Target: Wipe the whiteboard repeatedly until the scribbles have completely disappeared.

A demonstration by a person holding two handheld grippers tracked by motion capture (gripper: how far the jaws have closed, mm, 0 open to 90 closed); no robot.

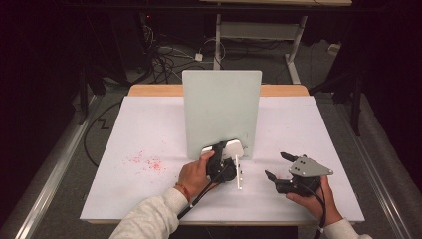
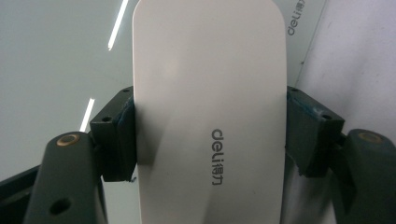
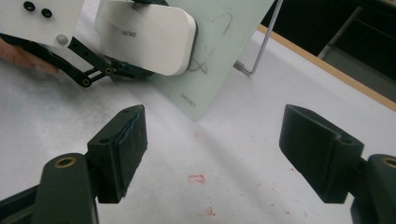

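A pale green-grey board (image 1: pixel 221 109) stands upright on the white table (image 1: pixel 149 129). My left gripper (image 1: pixel 219 152) is shut on a white eraser (image 1: pixel 229 148) marked "deli", held at the board's lower edge. In the left gripper view the eraser (image 2: pixel 210 107) sits clamped between both pads, its face against the board (image 2: pixel 56 56). My right gripper (image 1: pixel 275 165) rests open near the front right of the table, nothing between its jaws. Its own view shows the eraser (image 3: pixel 149 35) pressed on the board (image 3: pixel 219 51), over faint pen scribbles.
Red smears (image 1: pixel 147 163) dot the table left of the board, and more red marks (image 3: pixel 198 179) lie on the table under my right gripper. A metal stand rod (image 3: pixel 261 46) props the board from behind. Cables and table legs lie on the floor beyond.
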